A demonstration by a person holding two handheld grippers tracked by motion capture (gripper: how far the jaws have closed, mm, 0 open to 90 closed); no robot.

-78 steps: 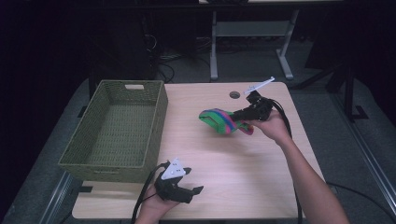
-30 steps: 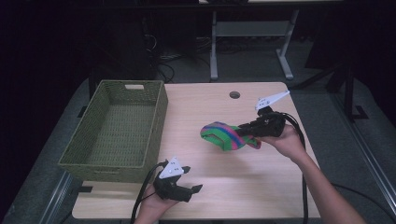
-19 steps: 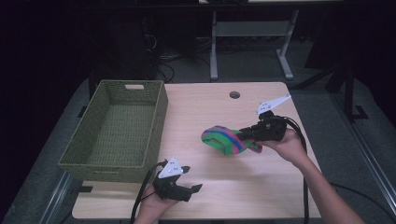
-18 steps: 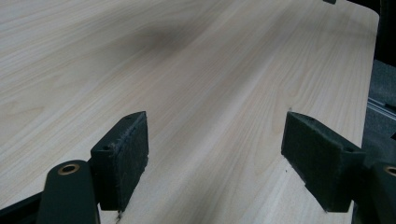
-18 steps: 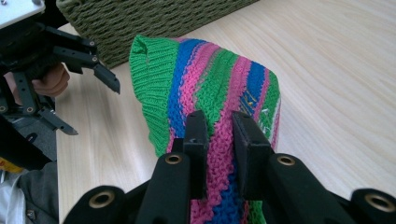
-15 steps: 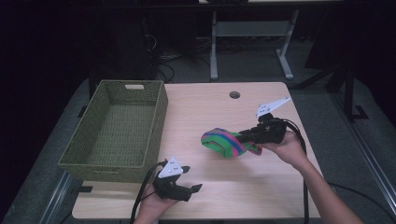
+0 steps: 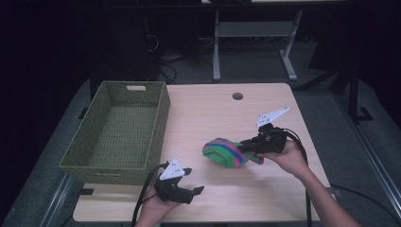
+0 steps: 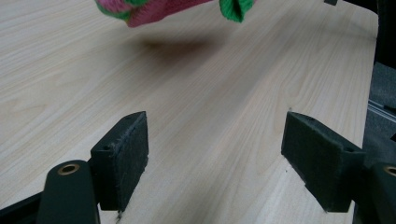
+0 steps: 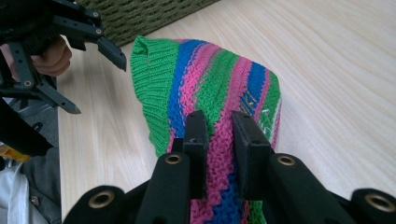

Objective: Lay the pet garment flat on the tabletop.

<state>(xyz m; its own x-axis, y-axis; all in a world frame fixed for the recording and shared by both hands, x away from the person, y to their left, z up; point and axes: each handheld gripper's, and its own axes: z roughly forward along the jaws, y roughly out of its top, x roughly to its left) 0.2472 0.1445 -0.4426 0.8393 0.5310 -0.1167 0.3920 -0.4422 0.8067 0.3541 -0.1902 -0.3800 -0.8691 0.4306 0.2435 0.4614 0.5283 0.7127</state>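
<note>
Right gripper (image 7: 247, 147) fingers clamped on one fold of knit hat (image 7: 226, 152), held just above desk (image 7: 213, 113) mid-right. Risk: thin pinch slips, hat drops short of basket (image 7: 118, 135). Left gripper (image 7: 189, 187) fingers apart, idle near front edge.

Green woven basket (image 7: 118, 135) left on table (image 7: 213, 113), right hand-held gripper (image 7: 247, 145) pinching striped knit (image 7: 226, 152)

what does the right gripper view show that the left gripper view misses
Right gripper view: the right claw pinching a fold of the striped green, pink and blue knitted cloth, the woven green basket behind it, and the left claw in a hand.
Left gripper view: its own jaws standing wide apart with nothing between them.
Both: the cloth and the light wooden table.
</note>
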